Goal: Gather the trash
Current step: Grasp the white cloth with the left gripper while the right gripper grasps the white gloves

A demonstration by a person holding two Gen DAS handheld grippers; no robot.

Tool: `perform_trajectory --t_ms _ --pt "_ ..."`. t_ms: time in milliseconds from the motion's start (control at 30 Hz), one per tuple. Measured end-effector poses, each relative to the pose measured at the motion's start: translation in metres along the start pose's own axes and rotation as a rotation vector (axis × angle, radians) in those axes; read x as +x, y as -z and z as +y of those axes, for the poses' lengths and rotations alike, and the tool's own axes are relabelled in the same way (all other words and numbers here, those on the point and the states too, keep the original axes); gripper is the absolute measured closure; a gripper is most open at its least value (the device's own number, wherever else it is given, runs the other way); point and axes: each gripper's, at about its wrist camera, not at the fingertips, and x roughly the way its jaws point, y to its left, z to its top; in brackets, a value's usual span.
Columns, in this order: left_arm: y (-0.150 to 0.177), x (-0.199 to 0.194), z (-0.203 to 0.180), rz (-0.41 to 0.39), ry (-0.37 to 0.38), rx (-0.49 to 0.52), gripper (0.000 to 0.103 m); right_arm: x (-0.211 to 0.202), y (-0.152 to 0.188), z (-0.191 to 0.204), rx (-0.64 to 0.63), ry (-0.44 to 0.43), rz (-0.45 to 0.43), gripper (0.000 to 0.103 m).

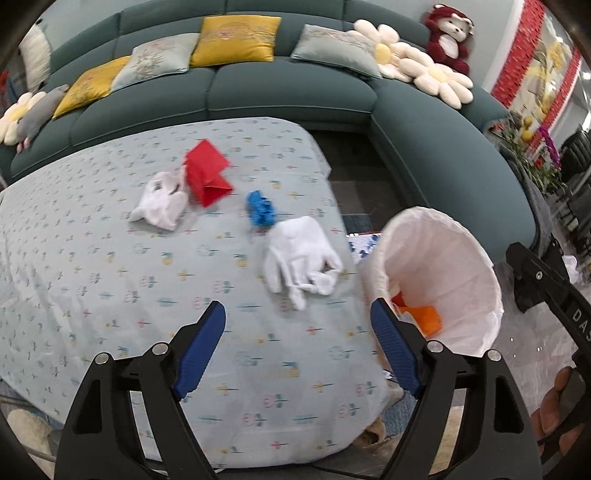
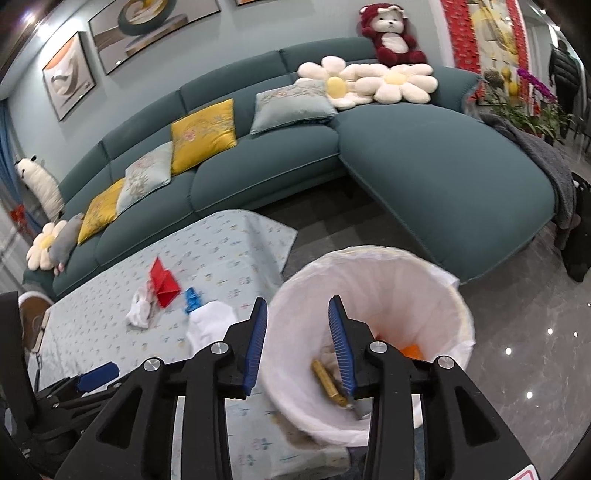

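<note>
Left gripper [image 1: 297, 325] fingers spread, empty — white glove [image 1: 301, 254] on the table [image 1: 92, 258] just beyond them. Right gripper [image 2: 297, 317] fingers part-open, empty, over the bin [image 2: 424, 295]; only this view shows a gold stick [image 2: 327, 382] inside.

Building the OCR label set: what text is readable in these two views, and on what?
"DAS": white letters on the black right gripper, cut off at the left wrist view's right edge.
Yellow cushion: a round embroidered emblem, too blurred to read.
Red wall hanging: pattern only, no legible characters.
Trash bin, tablecloth: no text.
</note>
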Motion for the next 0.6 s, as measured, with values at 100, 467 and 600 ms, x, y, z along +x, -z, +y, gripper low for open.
perform_trajectory --t_ms 100,467,600 --pt "0.001 -0.003 0.016 -0.013 -0.022 -0.021 0.026 0.002 0.004 0.014 -0.022 -0.012 0.013 0.066" --pt "0.005 -0.008 0.075 -0.023 -0.095 -0.096 0.026 0.017 0.020 0.065 -0.096 -0.062 0.070 0.061" --pt "0.002 -0.002 0.103 -0.014 -0.111 -0.155 0.026 0.032 0.024 0.084 -0.115 -0.061 0.088 0.052"
